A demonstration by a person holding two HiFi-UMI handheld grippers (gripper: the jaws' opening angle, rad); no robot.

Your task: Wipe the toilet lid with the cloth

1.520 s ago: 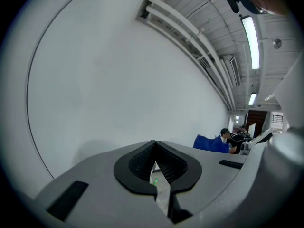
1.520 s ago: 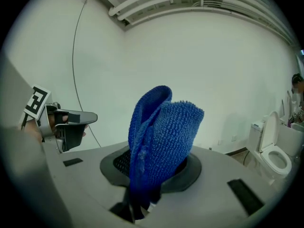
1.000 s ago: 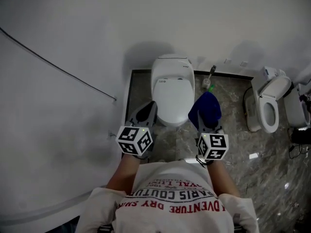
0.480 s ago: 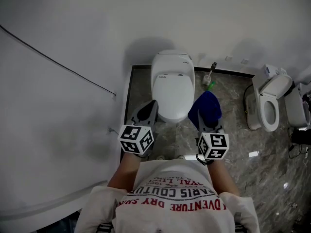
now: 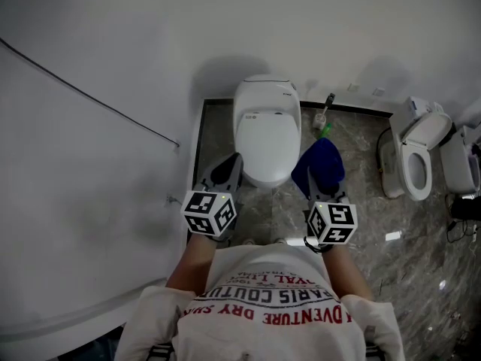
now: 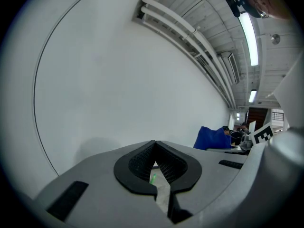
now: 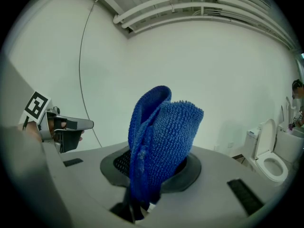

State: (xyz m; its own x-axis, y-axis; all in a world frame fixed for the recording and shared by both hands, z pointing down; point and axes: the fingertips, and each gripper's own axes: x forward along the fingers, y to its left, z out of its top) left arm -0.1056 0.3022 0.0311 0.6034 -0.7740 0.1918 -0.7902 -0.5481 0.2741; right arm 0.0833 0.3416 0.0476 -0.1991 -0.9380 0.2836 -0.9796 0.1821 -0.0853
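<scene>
Right tongs (image 5: 322,192) are clamped on the blue cloth (image 5: 319,165), which stands up in a folded bunch out of the pads. Seen from the head, the cloth sits just beside the right front edge of the toilet lid (image 5: 267,138). Whether it touches the lid can't be told from up here.

Left tongs (image 5: 228,168) are closed, pads together with nothing between them. Their tip lies at the lid's front left corner.

The lid is down, white and bare, and its rounded front rim points toward the person. On the left it's tight: only a narrow strip of floor runs between the toilet and the dark border where the white wall (image 5: 98,186) begins. A thin cable (image 5: 83,100) runs slantwise across that wall.

On the right there's more room. Open marble floor (image 5: 361,194) stretches to a second toilet (image 5: 415,160), well apart, with its lid up. Back by the rear wall a brush (image 5: 328,111) stands near the first toilet's right side. In front, the floor between lid and feet is bare.
</scene>
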